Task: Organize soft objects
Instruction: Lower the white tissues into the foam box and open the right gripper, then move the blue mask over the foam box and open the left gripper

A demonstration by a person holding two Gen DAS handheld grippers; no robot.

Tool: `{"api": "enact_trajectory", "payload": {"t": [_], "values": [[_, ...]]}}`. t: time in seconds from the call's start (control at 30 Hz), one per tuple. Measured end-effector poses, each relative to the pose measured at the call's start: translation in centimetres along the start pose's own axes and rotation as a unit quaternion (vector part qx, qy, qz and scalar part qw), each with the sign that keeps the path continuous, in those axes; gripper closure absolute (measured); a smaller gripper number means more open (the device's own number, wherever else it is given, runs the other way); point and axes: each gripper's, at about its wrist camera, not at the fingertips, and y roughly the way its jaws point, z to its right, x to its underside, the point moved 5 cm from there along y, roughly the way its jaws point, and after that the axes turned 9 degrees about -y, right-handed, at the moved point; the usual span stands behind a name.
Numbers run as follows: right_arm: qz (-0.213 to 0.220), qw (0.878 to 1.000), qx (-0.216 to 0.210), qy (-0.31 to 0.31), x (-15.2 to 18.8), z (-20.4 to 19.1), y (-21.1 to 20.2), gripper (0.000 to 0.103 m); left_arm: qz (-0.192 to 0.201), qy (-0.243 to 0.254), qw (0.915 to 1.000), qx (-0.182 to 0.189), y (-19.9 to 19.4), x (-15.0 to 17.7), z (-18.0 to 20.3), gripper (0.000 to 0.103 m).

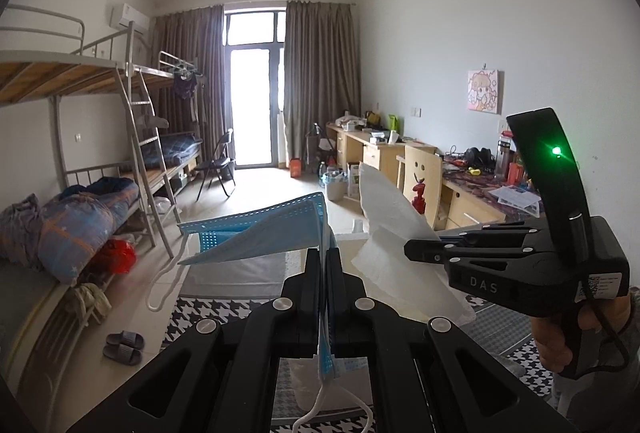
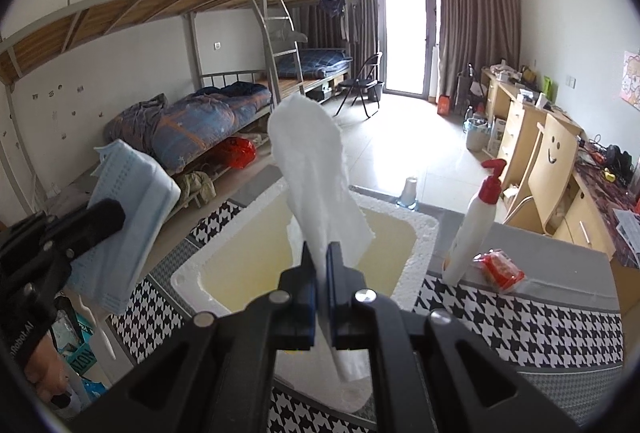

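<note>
box [image 2: 424,229] floor behind tissue [image 2: 316,169]

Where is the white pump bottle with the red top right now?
In the right wrist view the pump bottle stands upright at right, on the grey table edge between the foam box and a red packet.

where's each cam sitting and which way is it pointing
Left wrist: on the left gripper, looking across the room toward the window; the gripper pinches a blue face mask; the right gripper and a hand show.
Right wrist: on the right gripper, looking down over a white foam box; it pinches a white tissue; the left gripper shows at left.
Both share mask, tissue, bunk beds.
</note>
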Motion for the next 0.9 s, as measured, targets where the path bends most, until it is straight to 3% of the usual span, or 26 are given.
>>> {"api": "enact_trajectory", "payload": {"t": [0.53, 0.6, 0.67, 0.73, 0.9], "values": [[-0.050, 0.999, -0.015, -0.008, 0.9, -0.5, 2.9, 0.093, -0.016, -0.004, 0.9999, 0.000, 0.6, 0.5, -0.3, 0.100], [-0.055, 0.998, -0.018, -0.010, 1.2, -0.5, 3.1, 0.078, -0.017, -0.006, 0.9998, 0.000, 0.7, 0.3, -0.3, 0.100], [-0.055, 0.998, -0.023, -0.006, 1.3, -0.6, 3.3, 0.047, -0.018, -0.006, 0.9998, 0.000, 0.8, 0.3, -0.3, 0.100], [-0.050, 0.998, -0.024, -0.008, 1.3, -0.7, 3.2, 0.032, -0.018, -0.005, 0.9998, -0.001, 0.8, 0.2, -0.2, 0.100], [-0.047, 0.998, -0.026, -0.011, 1.4, -0.7, 3.0, 0.031, -0.017, -0.005, 0.9998, 0.000, 0.9, 0.1, -0.1, 0.100]]}}
